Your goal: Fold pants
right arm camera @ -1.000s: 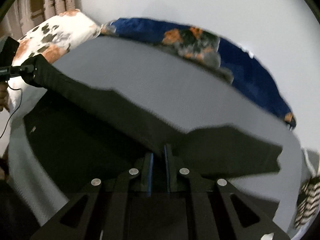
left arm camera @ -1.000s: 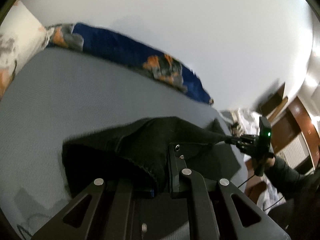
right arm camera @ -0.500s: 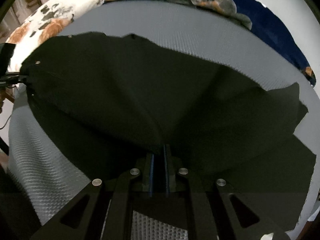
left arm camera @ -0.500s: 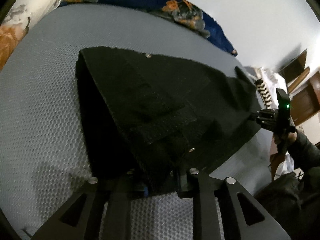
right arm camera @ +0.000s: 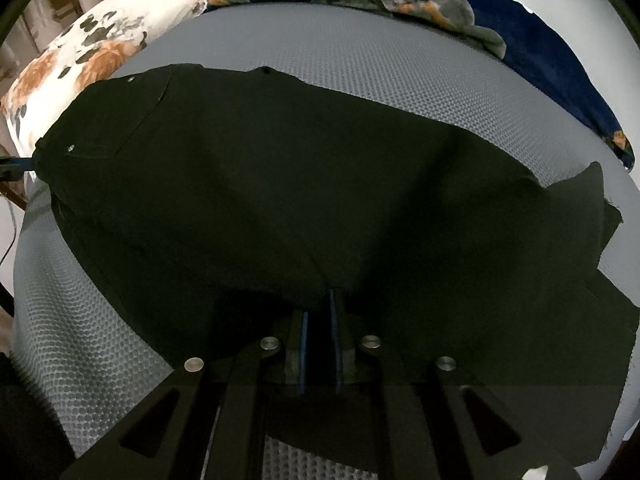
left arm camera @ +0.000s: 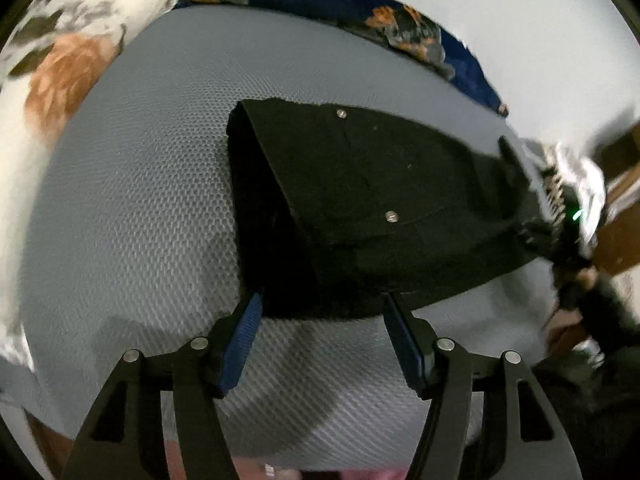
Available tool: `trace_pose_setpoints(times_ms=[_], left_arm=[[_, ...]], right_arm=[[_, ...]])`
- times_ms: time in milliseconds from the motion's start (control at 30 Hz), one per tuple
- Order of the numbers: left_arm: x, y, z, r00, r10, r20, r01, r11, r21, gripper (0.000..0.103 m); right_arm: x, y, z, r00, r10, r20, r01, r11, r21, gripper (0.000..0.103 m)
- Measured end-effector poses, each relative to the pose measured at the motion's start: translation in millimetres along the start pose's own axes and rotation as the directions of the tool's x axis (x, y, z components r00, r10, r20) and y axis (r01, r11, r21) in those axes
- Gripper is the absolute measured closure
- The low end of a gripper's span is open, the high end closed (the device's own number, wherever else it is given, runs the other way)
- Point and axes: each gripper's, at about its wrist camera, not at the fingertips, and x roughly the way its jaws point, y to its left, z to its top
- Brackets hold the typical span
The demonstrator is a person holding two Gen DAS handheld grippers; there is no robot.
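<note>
I have just let go: my left gripper (left arm camera: 322,340) stands wide, the pants (right arm camera: 280,200) now lie folded on the bed (left arm camera: 140,200); my right gripper (right arm camera: 319,320) still pinches them.

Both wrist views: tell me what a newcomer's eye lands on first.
The black pants dominate, spread across the grey mattress. In the left wrist view the left hand-held gripper stands open at the pants' near edge, while in the right wrist view the right hand-held gripper is clamped on the cloth. Behind lie a floral pillow at the left and a blue blanket along the far side.
</note>
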Motion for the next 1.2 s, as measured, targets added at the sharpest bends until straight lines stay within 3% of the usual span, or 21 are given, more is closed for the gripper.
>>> trace_pose_setpoints(times_ms=[133,300,500,567,633,700,967,1067,1200], left_arm=[[-4,-2,1,0.996,-0.087,-0.005,0.085,0.983,-0.162,0.039],[17,1,2,0.984,-0.175,-0.017,0.157,0.915,-0.371,0.039],[37,14,1,0.99,-0.142,0.013,0.128,0.849,-0.513,0.041],[36,18,2,0.99,-0.133,0.044,0.136,0.835,-0.532,0.05],[31,19,5,0.988,-0.129,0.086,0.155,0.839,-0.522,0.07],[25,19,12,0.986,-0.12,0.112,0.16,0.854,-0.496,0.078],[0,6,49,0.977,-0.095,0.188,0.156,0.928,-0.34,0.081],[3,8,53,0.987,-0.074,0.143,0.109,0.961,-0.255,0.081],[30,27,39,1.0,-0.015,0.01,0.017,0.97,-0.242,0.081]], right_arm=[[-1,0,-3,1.0,0.004,0.012,-0.004,1.0,0.001,0.093],[-3,4,-6,1.0,0.005,0.021,-0.005,1.0,0.004,0.093],[-4,6,-8,1.0,0.001,0.028,-0.001,1.0,0.002,0.093],[-5,6,-9,0.999,-0.002,0.033,0.002,1.0,0.01,0.093],[-7,6,-8,0.999,-0.01,0.037,0.009,1.0,0.017,0.094],[-13,6,-7,0.998,-0.026,0.053,0.024,0.999,0.035,0.095],[-54,20,-10,0.993,-0.054,0.102,0.047,0.997,0.065,0.096],[-54,26,-18,0.996,-0.032,0.078,0.027,0.997,0.068,0.096],[-33,37,-32,1.0,-0.009,0.007,0.009,0.998,0.068,0.096]])
